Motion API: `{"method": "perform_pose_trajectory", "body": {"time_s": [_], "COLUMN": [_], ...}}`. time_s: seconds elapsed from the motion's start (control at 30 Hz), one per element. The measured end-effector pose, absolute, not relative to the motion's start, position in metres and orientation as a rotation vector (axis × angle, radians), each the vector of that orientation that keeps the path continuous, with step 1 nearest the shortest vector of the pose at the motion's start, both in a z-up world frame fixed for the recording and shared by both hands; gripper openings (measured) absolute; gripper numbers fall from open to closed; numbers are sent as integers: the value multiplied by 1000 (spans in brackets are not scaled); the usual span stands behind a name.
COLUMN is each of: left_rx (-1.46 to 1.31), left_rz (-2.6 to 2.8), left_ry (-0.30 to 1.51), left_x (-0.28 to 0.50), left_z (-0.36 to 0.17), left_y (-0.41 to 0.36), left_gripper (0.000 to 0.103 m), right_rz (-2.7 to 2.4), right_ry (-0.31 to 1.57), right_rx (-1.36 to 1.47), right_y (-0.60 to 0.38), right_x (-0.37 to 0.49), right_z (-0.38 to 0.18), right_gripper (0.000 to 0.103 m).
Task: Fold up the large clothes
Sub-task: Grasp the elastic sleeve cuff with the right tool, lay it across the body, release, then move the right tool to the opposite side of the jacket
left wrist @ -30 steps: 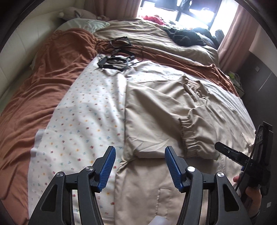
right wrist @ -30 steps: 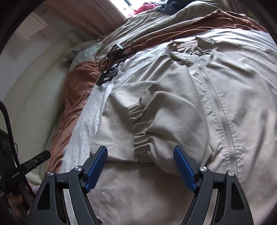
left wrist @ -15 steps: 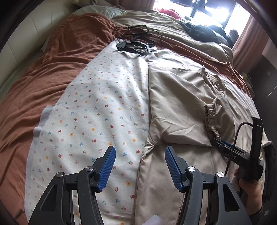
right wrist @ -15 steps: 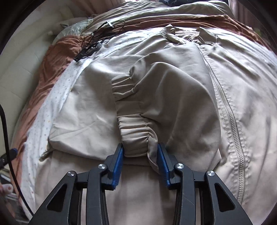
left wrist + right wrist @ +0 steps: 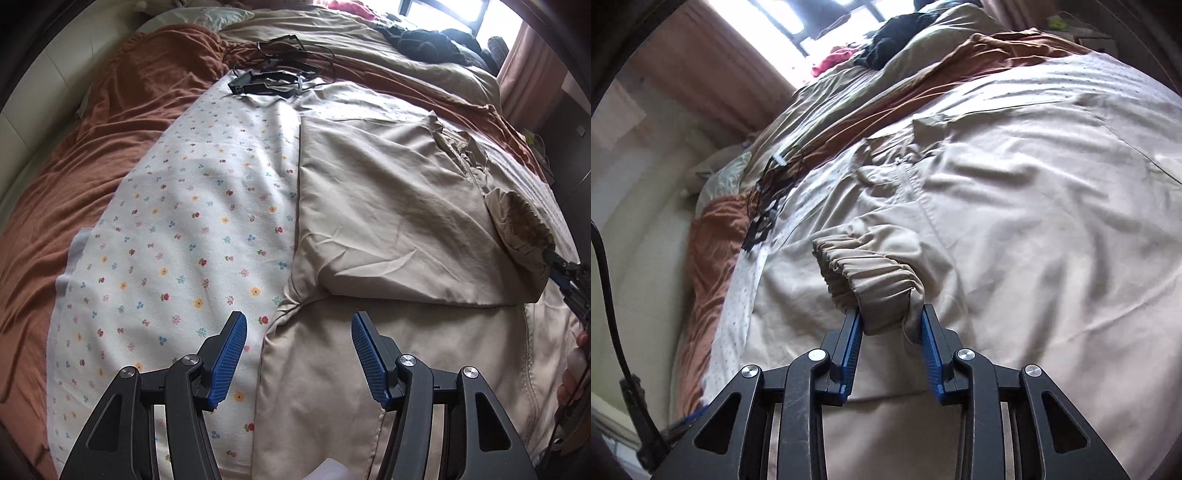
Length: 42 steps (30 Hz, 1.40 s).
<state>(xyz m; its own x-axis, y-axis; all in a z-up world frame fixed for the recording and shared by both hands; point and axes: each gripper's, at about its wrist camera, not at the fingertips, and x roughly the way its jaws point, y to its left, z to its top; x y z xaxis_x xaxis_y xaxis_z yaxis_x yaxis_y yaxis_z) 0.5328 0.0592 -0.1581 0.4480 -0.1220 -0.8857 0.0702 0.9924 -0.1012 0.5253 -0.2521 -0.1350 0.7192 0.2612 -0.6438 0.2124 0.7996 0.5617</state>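
Cuff (image 5: 871, 284) first: a second ago it lay flat on the jacket (image 5: 1034, 258), with the right gripper (image 5: 891, 325) wide open over it. Now the blue pads (image 5: 853, 332) are on both sides of the stretchy cuff and are closing on it. The cuff is bunched up between them and lifted a little off the cloth below.

In the left view, the same cuff (image 5: 521, 229) has gone from the middle of the picture to the right edge. The sleeve (image 5: 388, 221) is now pulled out flat and smooth across the jacket. Its fold line runs straight down the middle of the frame, next to the flowery sheet (image 5: 177, 229).

The left gripper (image 5: 297, 354) has not changed its opening. It is about half open and holds nothing. It sits lower than before, at the bottom of the frame, over the spot where the jacket's edge meets the flowery sheet.

The jacket lies spread on the bed (image 5: 92, 166), zip side up, filling the right half of the left view. Black cables (image 5: 280, 70) sit at the top, well away from it.

What this means: I think the sleeve fold is being done now. The right gripper has the cuff and can lay the sleeve neatly over the front. The left gripper looks ready to grab the jacket's side near the bottom, maybe for the next fold. One thing to watch is that the cuff is thick and stretchy, so it could slip out if the squeeze is weak.
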Motion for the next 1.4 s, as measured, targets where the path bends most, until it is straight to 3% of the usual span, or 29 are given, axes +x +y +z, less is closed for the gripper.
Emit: {"method": "perform_pose_trajectory", "body": {"time_s": [0.13,0.43,0.63,0.7,0.73,0.77,0.9,0.93,1.07,1.4], "left_rx": [-14,13,-2,-14,-20,-24,-28,-25,-84,-203], "left_rz": [-106,-24,9,15,20,27,44,45,45,23], "left_ry": [1123,1144,1160,1153,1149,1147,1140,1138,1123,1038], "left_x": [536,544,548,550,550,551,552,552,542,489], "left_z": [-171,-192,-205,-207,-207,-207,-207,-207,-200,-147], "left_y": [50,57,66,69,70,71,72,71,75,81], "left_gripper": [61,58,43,42,41,40,39,39,39,40], "right_rz": [-128,-188,-81,-21,-20,-42,-36,-38,-106,-100], "right_ry": [821,818,838,853,864,883,890,899,828,805], "right_rx": [778,894,942,967,949,918,909,902,835,771], "right_y": [-303,-342,-339,-332,-330,-330,-335,-337,-349,-365], "right_x": [521,500,508,523,530,537,545,544,510,429], "right_z": [-151,-162,-177,-191,-197,-203,-208,-203,-172,-138], "right_gripper": [46,46,46,41,23,14,15,20,63,64]}}
